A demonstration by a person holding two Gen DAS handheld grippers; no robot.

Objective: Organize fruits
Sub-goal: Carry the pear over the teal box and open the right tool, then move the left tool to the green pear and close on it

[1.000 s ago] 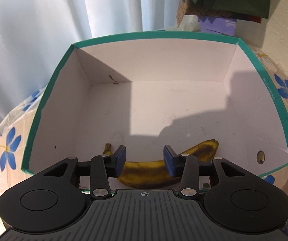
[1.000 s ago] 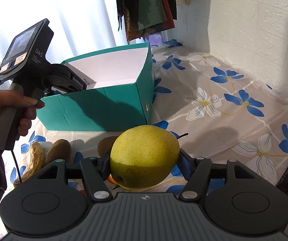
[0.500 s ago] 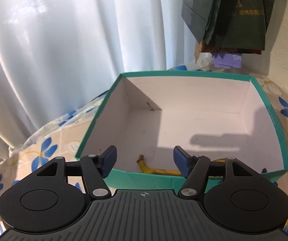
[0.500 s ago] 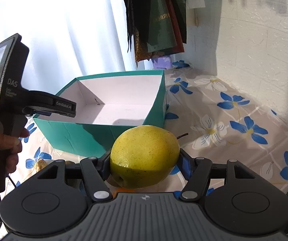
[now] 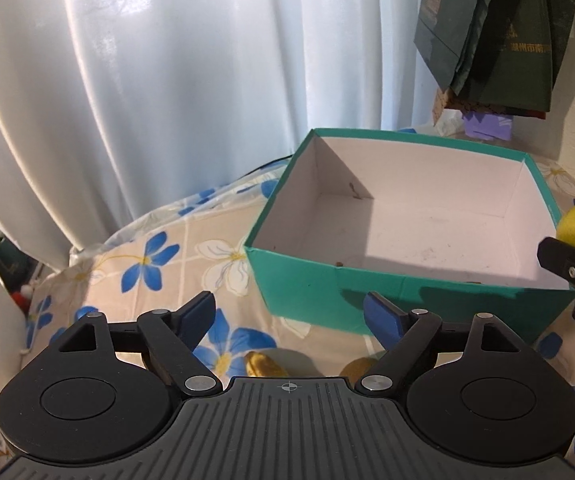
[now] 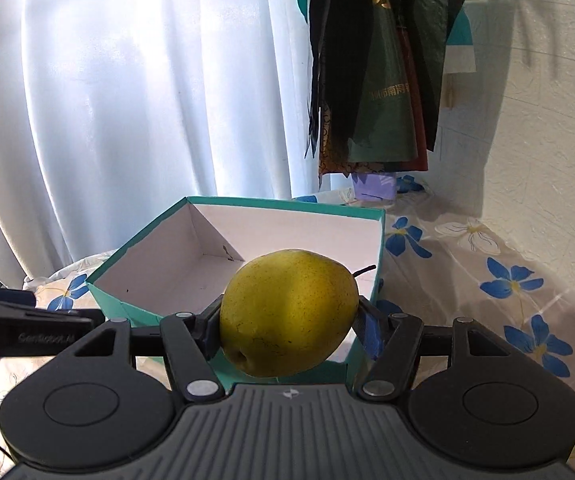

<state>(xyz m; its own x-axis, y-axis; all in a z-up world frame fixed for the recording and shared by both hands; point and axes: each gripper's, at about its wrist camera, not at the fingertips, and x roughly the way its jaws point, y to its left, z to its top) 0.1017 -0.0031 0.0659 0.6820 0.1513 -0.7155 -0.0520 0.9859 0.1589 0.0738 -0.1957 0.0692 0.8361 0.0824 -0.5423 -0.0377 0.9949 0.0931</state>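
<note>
bright daylight glows through the sheer white curtain (image 6: 135, 120), nearly blown out. hard shadows fall inside the teal cardboard box with white lining (image 5: 427, 216). fisheye bending curves the edges; corners go dark, and both views stay sharp.

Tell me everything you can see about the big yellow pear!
The pear is plump and yellow-green, its smooth skin dotted with tiny brown speckles. A thin dark stem sticks out on its right, and its dimpled bottom end faces the camera, so it lies sideways. The right gripper squeezes it between both fingers, holding it up in front of the teal box. Nothing else touches it.
</note>
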